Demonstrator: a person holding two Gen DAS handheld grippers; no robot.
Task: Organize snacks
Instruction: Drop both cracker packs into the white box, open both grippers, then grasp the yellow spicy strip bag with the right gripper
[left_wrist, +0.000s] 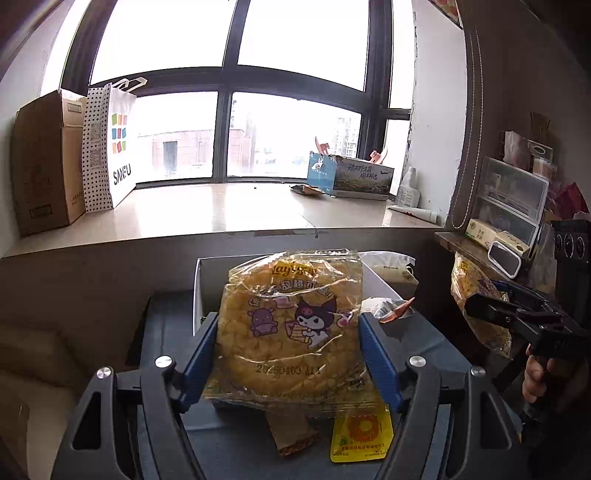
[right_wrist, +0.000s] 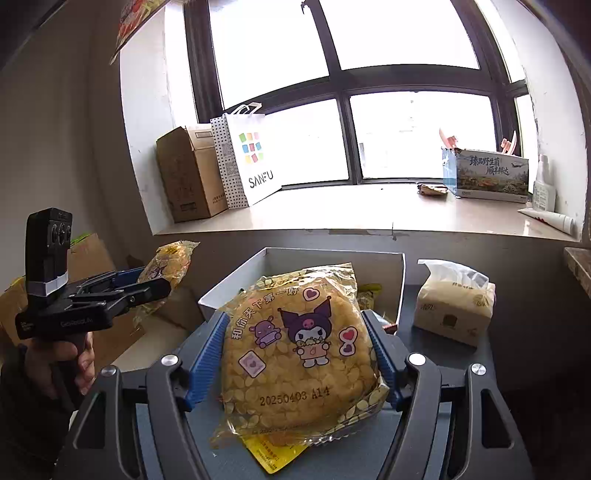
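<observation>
Here each tool (left_wrist: 288, 354) (right_wrist: 295, 354), held level, clamps its own chip bag (left_wrist: 288, 325) (right_wrist: 299, 350).

Counted: 2 chip bags (left_wrist: 291, 332) (right_wrist: 299, 354), 1 per gripper; 1 white box (right_wrist: 400, 280); 1 tissue pack (right_wrist: 452, 306); 1 yellow pkt (left_wrist: 362, 435).

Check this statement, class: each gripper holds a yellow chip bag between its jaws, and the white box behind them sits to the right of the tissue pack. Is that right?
One detail is wrong. In the right wrist view the white box sits to the left of the tissue pack, not the right. The rest holds: the left gripper and right gripper each hold a yellow chip bag.
</observation>
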